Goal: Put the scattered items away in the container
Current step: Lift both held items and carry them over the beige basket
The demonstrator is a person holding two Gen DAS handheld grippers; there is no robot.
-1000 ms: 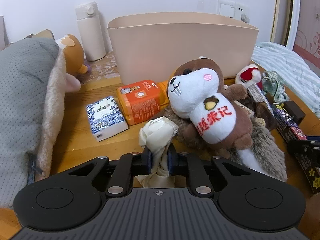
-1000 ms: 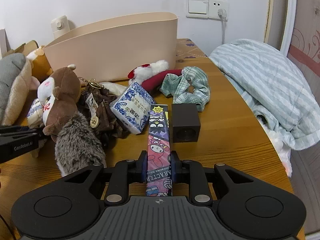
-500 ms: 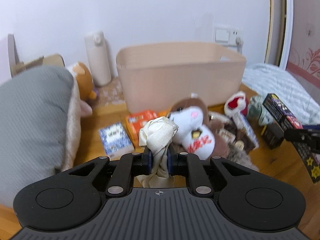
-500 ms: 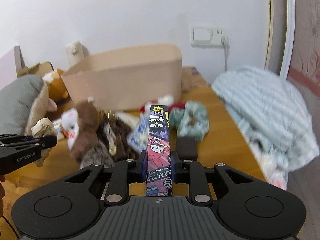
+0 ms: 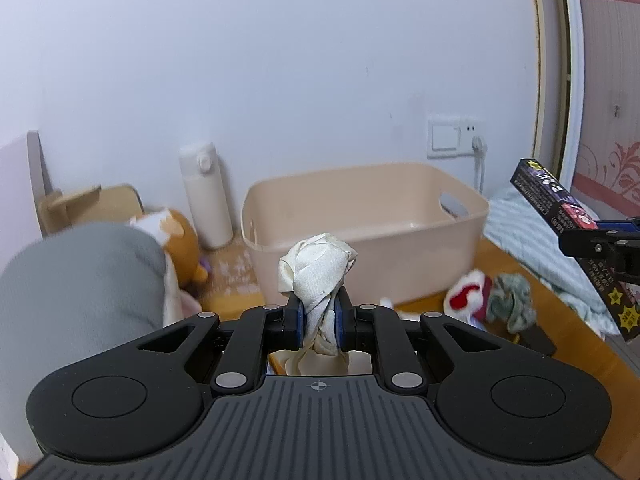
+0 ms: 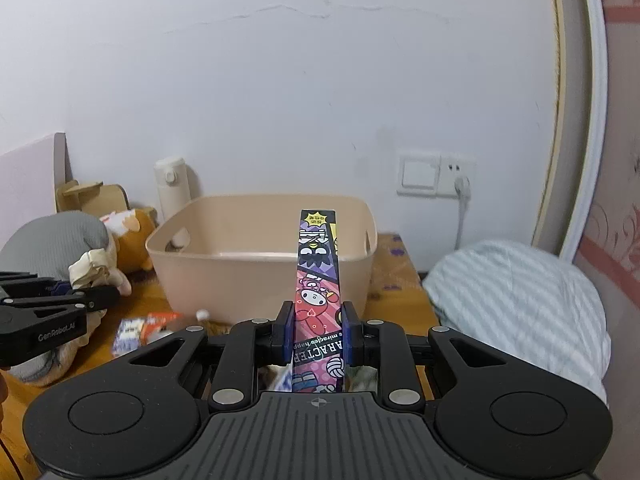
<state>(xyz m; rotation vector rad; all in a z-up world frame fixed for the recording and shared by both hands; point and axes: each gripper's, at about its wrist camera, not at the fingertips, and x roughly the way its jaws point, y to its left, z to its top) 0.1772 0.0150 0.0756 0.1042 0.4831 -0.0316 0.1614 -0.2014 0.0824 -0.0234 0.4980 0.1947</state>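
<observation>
My left gripper is shut on a crumpled cream cloth and holds it in the air in front of the beige plastic bin. My right gripper is shut on a long cartoon-printed box, held up pointing at the bin, whose inside looks empty. The left gripper with the cloth shows at the left of the right wrist view. The box and right gripper show at the right of the left wrist view.
A white flask stands left of the bin by the wall. A grey cushion and an orange plush lie at left. A red-white plush, a green scrunchie and tissue packs lie on the wooden table. Striped bedding lies at right.
Both grippers have risen well above the table with their loads, so the bin's inside now shows. The squirrel plush and small packs have dropped out of the left view.
</observation>
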